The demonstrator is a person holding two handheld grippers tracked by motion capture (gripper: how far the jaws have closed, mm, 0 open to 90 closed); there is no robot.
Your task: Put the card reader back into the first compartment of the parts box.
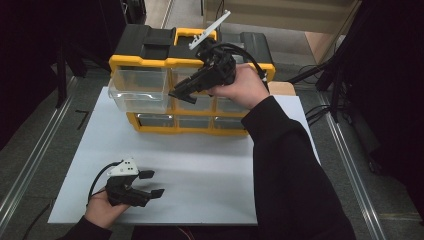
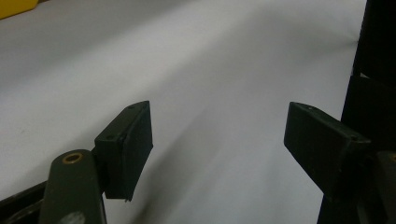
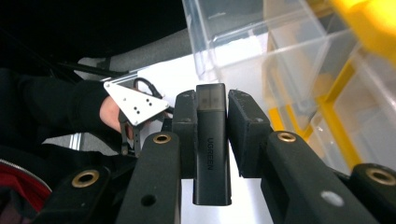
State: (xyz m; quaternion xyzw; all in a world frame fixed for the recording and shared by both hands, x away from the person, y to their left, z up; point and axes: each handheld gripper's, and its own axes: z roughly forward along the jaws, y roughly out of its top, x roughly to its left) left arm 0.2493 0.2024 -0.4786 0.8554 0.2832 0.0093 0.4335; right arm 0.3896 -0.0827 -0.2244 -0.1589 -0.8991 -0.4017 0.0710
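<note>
My right gripper (image 1: 181, 95) hovers in front of the top row of a yellow and black drawer cabinet (image 1: 150, 62). In the right gripper view it (image 3: 212, 100) is shut on a slim black stick marked UGREEN (image 3: 212, 149), which stands upright between the pads. A clear drawer (image 1: 137, 90) sticks out of the cabinet at its top left; the same drawer (image 3: 233, 42) lies just beyond the stick's tip. My left gripper (image 1: 152, 183) rests low over the white board (image 1: 200, 170) at the front left. Its jaws (image 2: 217, 140) stand wide apart with nothing between them.
The cabinet stands at the far edge of the white board, with further clear drawers (image 1: 200, 121) shut in its lower rows. Grey floor and metal rails (image 1: 30, 165) flank the board on both sides. A dark sleeve (image 1: 285, 165) crosses the board's right half.
</note>
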